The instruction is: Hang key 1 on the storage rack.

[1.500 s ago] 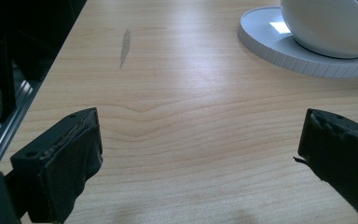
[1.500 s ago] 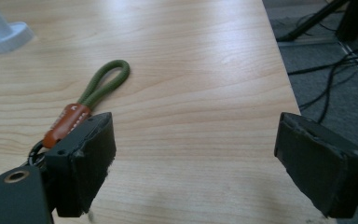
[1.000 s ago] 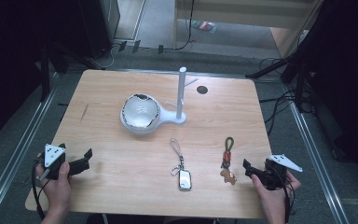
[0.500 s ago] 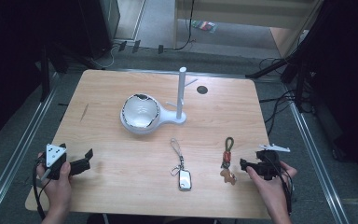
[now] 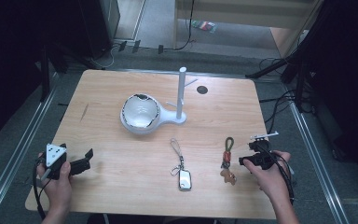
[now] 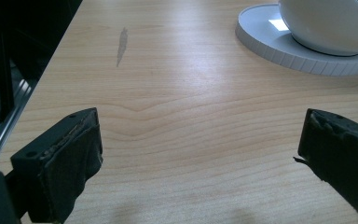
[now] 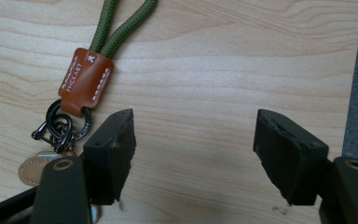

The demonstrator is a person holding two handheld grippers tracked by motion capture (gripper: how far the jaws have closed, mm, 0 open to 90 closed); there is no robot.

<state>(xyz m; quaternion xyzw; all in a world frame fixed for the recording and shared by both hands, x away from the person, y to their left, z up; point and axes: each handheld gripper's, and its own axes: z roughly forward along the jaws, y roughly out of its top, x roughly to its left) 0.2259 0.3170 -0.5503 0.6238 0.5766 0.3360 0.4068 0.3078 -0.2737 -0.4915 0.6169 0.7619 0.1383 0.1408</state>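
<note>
Two grippers sit over your pale wood table (image 5: pixel 121 186), dark floor around it. Your right gripper (image 7: pixel 193 140), jaws closing but still apart and empty, hangs just beside the keyring (image 7: pixel 86 79), whose loop is cut off. Your left gripper (image 6: pixel 200 154) gapes, empty.

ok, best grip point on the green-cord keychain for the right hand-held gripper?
Probably the brown leather tab of the keychain, where both cord strands join: a firmer, thicker spot than the flat-lying cord or loose rings. Come from above, jaws across its width. The right hand-held gripper is open beside it, holding nothing.
</note>
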